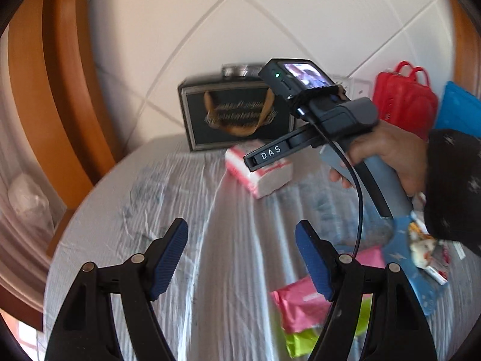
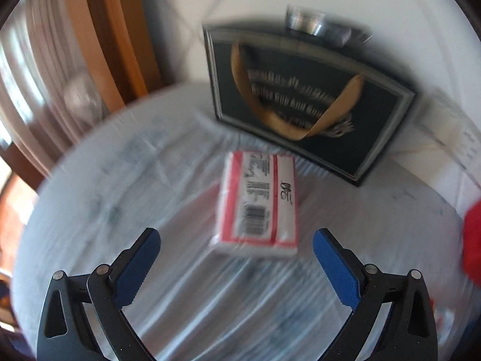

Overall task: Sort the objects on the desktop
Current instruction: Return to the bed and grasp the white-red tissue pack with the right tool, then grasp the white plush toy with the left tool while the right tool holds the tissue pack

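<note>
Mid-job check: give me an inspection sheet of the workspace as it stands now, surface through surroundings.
Surface: round table under wrinkled clear plastic sheet.
Job's things: red-and-white tissue pack lying flat near the dark gift bag; pink packet over a green one; blue packet.
Clutter: red bag, metal tin behind the gift bag.
Grippers: left claw open, empty; right claw open, aimed at the tissue pack, not touching.
Cables: black cable hanging from the right gripper.
Surroundings: white tiled wall, wooden frame.

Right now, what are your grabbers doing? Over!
Left hand-held gripper open, empty. Right hand-held gripper open, lined up on the red-and-white tissue pack. Pack flat on the table, untouched. Nothing between.
</note>
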`<state>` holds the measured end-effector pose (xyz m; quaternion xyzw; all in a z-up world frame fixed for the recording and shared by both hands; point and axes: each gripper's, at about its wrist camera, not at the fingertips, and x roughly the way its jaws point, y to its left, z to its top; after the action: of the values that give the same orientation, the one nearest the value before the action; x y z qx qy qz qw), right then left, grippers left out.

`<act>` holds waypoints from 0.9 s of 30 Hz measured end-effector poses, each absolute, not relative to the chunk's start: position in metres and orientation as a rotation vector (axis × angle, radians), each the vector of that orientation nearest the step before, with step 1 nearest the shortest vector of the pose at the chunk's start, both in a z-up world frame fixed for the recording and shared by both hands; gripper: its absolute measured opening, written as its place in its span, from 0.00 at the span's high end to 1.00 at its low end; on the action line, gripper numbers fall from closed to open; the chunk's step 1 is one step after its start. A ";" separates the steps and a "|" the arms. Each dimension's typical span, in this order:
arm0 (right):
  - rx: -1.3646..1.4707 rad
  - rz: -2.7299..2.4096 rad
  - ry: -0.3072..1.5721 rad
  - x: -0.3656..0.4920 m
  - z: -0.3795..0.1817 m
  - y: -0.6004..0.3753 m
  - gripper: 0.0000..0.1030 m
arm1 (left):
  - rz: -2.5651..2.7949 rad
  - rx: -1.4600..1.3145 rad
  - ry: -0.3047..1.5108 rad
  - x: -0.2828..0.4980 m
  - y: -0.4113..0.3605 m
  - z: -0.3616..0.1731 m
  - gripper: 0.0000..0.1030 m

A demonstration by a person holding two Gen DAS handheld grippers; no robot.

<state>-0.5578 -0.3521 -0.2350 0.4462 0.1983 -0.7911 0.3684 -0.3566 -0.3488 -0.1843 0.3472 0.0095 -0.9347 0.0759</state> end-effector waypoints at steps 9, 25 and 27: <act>1.332 -1.934 0.510 -0.621 -0.305 -0.380 0.18 | -2.814 1.130 0.009 -0.395 -0.354 -0.213 0.29; 1.114 -2.468 0.011 -0.461 -0.117 0.011 0.23 | -3.185 1.279 -0.294 -0.413 -0.197 -0.195 0.29; 1.116 -2.514 0.004 -0.442 -0.113 0.039 0.23 | -3.229 1.326 -0.334 -0.405 -0.168 -0.201 0.29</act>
<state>-0.4421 0.0386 -0.1132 0.3980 0.0015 -0.8966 0.1943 -0.4046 -0.1680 -0.2008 0.3718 -0.0937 -0.9056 -0.1813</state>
